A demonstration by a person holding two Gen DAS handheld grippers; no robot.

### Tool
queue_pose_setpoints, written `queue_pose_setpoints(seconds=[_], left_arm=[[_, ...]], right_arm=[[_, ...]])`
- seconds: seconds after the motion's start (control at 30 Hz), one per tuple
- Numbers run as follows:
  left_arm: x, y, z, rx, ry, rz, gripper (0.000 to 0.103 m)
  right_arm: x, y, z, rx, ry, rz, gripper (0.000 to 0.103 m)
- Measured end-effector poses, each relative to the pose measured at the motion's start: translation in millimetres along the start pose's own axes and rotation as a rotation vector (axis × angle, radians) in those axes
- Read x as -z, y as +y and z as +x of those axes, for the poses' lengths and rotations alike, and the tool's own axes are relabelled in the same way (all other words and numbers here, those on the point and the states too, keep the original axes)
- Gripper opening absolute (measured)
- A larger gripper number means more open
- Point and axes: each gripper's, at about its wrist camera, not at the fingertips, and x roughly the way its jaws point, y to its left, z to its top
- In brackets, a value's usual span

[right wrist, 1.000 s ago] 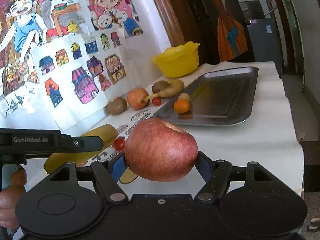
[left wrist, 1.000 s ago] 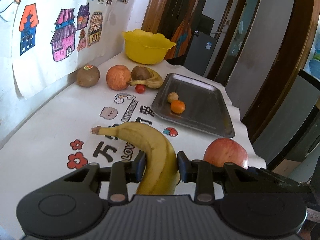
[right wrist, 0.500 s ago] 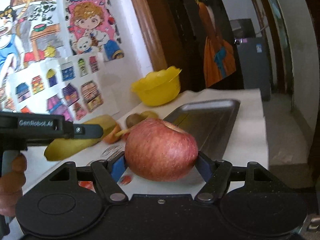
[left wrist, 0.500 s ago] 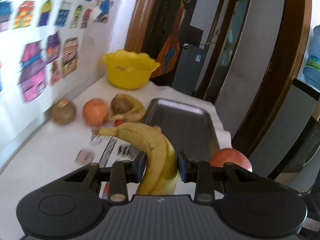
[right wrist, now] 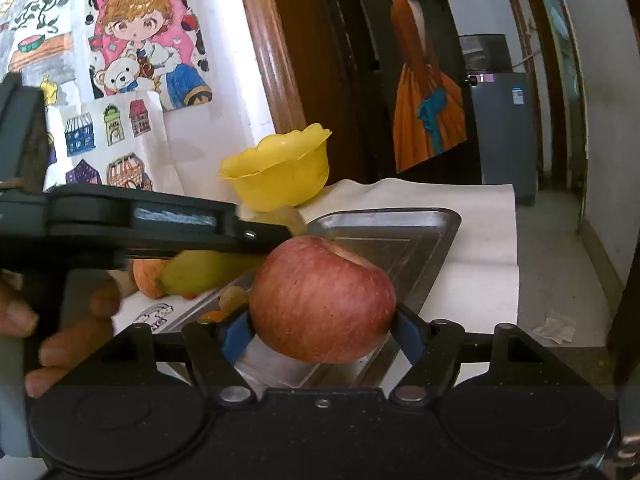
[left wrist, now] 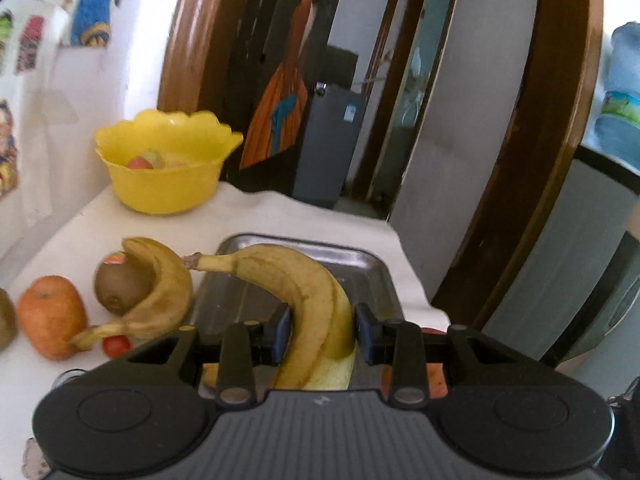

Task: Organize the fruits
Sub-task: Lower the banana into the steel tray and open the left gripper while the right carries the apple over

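My left gripper [left wrist: 322,330] is shut on a yellow banana [left wrist: 296,292] and holds it above the metal tray [left wrist: 360,258]. My right gripper [right wrist: 322,330] is shut on a red apple [right wrist: 322,300] and holds it over the near end of the same tray [right wrist: 404,240]. The left gripper body [right wrist: 140,228] crosses the right wrist view on the left, with the banana [right wrist: 204,270] below it. Two small round fruits [right wrist: 230,300] lie in the tray, partly hidden by the apple.
A yellow bowl [left wrist: 164,164] with fruit inside stands at the far end of the white table. Left of the tray lie a second banana [left wrist: 160,292], a kiwi [left wrist: 120,284], an apple [left wrist: 50,316] and a cherry tomato [left wrist: 116,346]. The table's edge drops off at right.
Both grippers have moved forward and up with their fruit, from the table's near end to above the tray. The tray and bowl are now much closer.
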Motion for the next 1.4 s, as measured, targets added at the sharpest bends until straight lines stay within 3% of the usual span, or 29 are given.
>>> queue_pose_setpoints(seconds=[0.2, 0.7, 0.9, 1.1, 1.17, 1.27, 1.4], left_arm=[[10.1, -4.2, 26.3, -0.013, 0.038, 0.014, 0.037], [13.7, 9.7, 43.4, -0.034, 0.095, -0.05, 0.037], [12.3, 8.2, 40.0, -0.054, 0.073, -0.028, 0.035], [10.4, 7.2, 25.0, -0.067, 0.064, -0.03, 0.056], [7.9, 7.7, 15.2, -0.068, 0.05, -0.037, 0.068], [4.6, 8.2, -6.5, -0.079, 0.002, -0.042, 0.084], [1.9, 10.4, -39.6, -0.092, -0.057, -0.045, 0.096]], right_arm=[[-1.7, -1.0, 5.9, 0.006, 0.037, 0.008, 0.074], [1.4, 7.5, 17.6, 0.056, 0.081, -0.032, 0.075], [0.6, 10.7, 17.8, 0.049, 0.086, -0.044, 0.085], [0.4, 17.7, -0.9, 0.062, 0.048, -0.025, 0.093], [-0.7, 22.6, -13.2, 0.061, 0.01, -0.028, 0.099], [-3.7, 32.2, -33.1, 0.07, -0.046, -0.032, 0.102], [-6.0, 50.9, -61.6, 0.075, -0.114, -0.044, 0.102]])
